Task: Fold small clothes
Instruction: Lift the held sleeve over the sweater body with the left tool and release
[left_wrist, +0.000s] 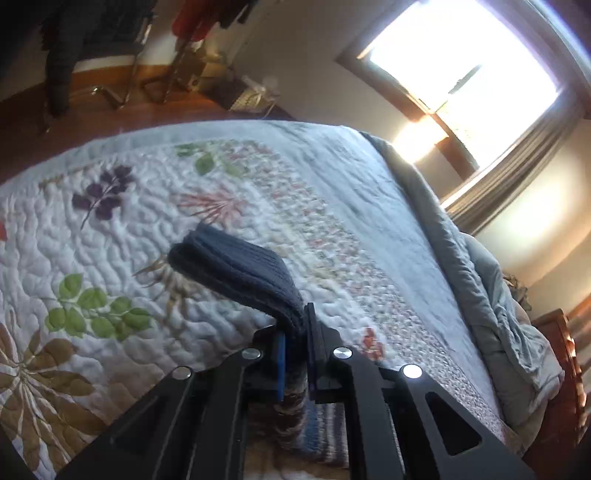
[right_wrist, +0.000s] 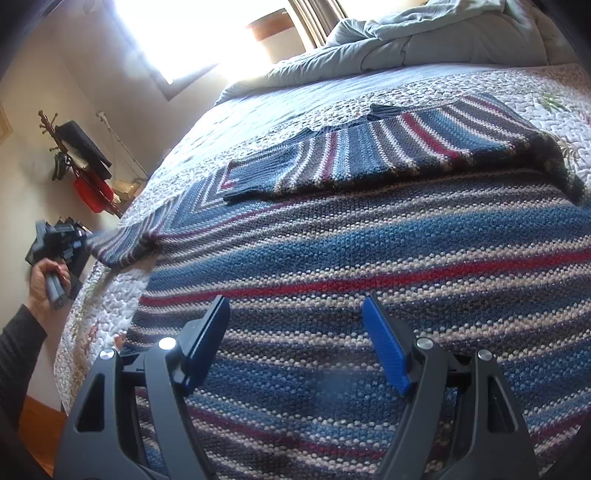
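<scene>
Striped sweater (right_wrist: 369, 251): coarse knit wool-like yarn, matt, nubbly; navy ribbed cuff (left_wrist: 236, 266) finer knit. Quilt (left_wrist: 110, 229): stitched cotton-like cloth, puckered, matt. Grey comforter (right_wrist: 388, 40) at 12 o'clock: soft, crumpled cloth. Left gripper (left_wrist: 295, 332), right gripper (right_wrist: 295, 321): matt black plastic arms, shiny metal pivot pins, blue ridged pads (right_wrist: 384, 343). Floor (left_wrist: 110, 107) at 11 o'clock: glossy wood.

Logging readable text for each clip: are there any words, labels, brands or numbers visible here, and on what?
None can be read.
Striped knitted sweater: no tag or label visible.
Floral quilted bedspread: printed leaves only, no lettering.
Black left tongs and right tongs: no markings seen.
Dark items on the far wall rack: too small to tell.
</scene>
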